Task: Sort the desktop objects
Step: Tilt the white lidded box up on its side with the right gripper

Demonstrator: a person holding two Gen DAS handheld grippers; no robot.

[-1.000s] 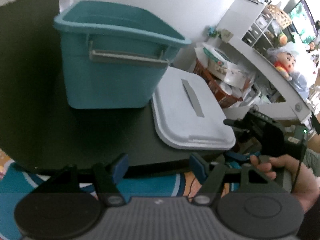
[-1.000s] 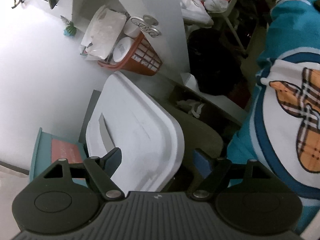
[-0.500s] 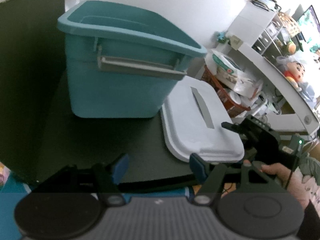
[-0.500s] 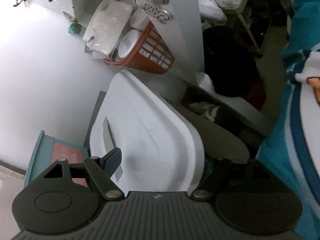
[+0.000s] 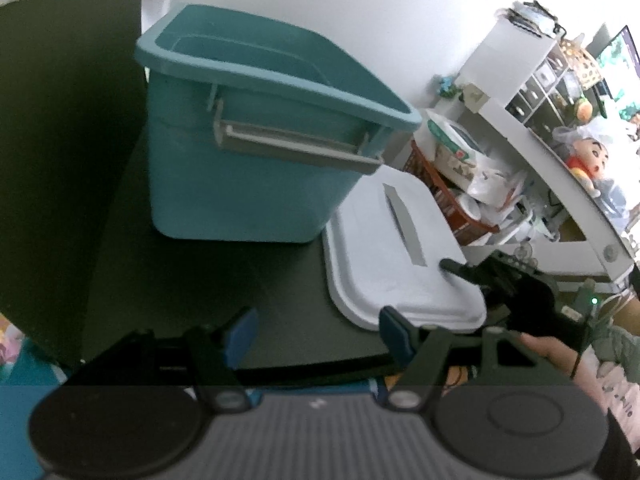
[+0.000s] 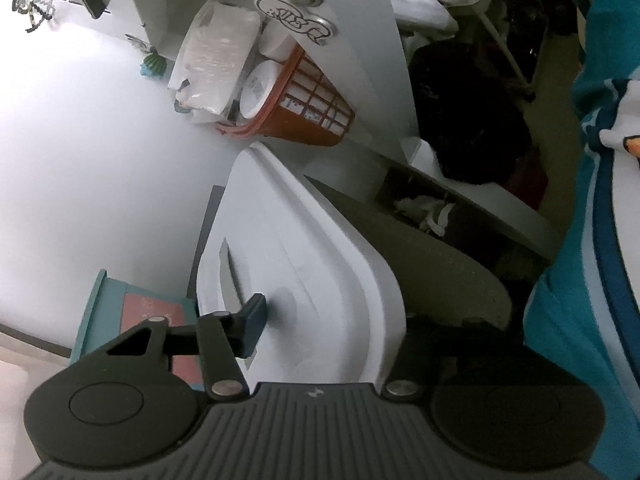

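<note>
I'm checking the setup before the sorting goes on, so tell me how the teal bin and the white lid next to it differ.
The teal bin stands upright, tall and open at the top; the white lid lies flat and low beside it. The bin has a grey bar handle on its side; the lid has a grey strip set into its top. The right tongs have just been closing on the lid's edge, while no tongs touch the bin. Both sit on the dark table.

Soft, even daylight fills both views, brightest on the white wall (image 5: 400,28), which washes out to near glare in the right wrist view. The dark worktop (image 5: 192,276) soaks up light and shows little detail. The teal bin (image 5: 248,168) casts only a faint shadow. Fisheye bending curves the shelves (image 5: 568,184) at the frame's rim, corners vignette black, and mild blur softens the distant clutter.
</note>
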